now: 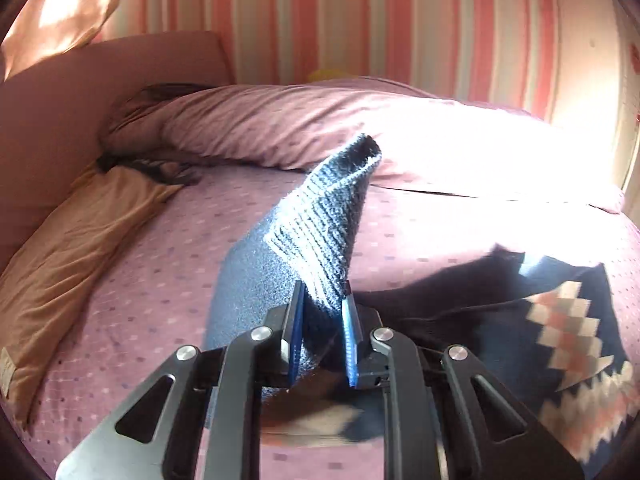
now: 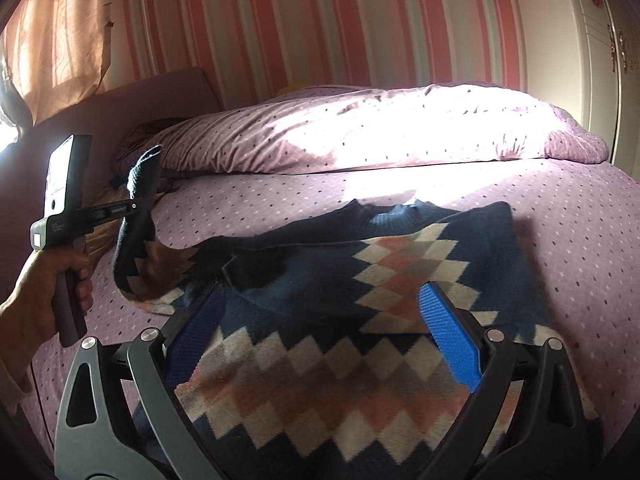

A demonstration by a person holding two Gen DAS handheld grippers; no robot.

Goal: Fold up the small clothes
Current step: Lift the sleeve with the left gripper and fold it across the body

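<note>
A navy knit sweater [image 2: 320,368] with a cream and salmon diamond pattern lies flat on the bed sheet [image 2: 560,240]. My left gripper [image 1: 323,292] is shut on the ribbed cuff of its sleeve [image 1: 320,216], and the cuff stands up out of the blue pads. In the right wrist view this left gripper [image 2: 138,206], held by a hand [image 2: 32,304], lifts the sleeve [image 2: 136,240] off the bed at the sweater's left side. My right gripper [image 2: 322,290] hovers open over the sweater's body, its blue pads wide apart with nothing pinched. The sweater's body [image 1: 568,320] shows at the right of the left wrist view.
A rolled purple duvet [image 2: 360,128] lies across the far side of the bed. A tan pillow [image 1: 60,248] and dark crumpled cloth [image 1: 140,152] sit at the left by the headboard [image 1: 60,92]. Behind is a striped wall [image 2: 360,20]; strong sunlight washes out the right.
</note>
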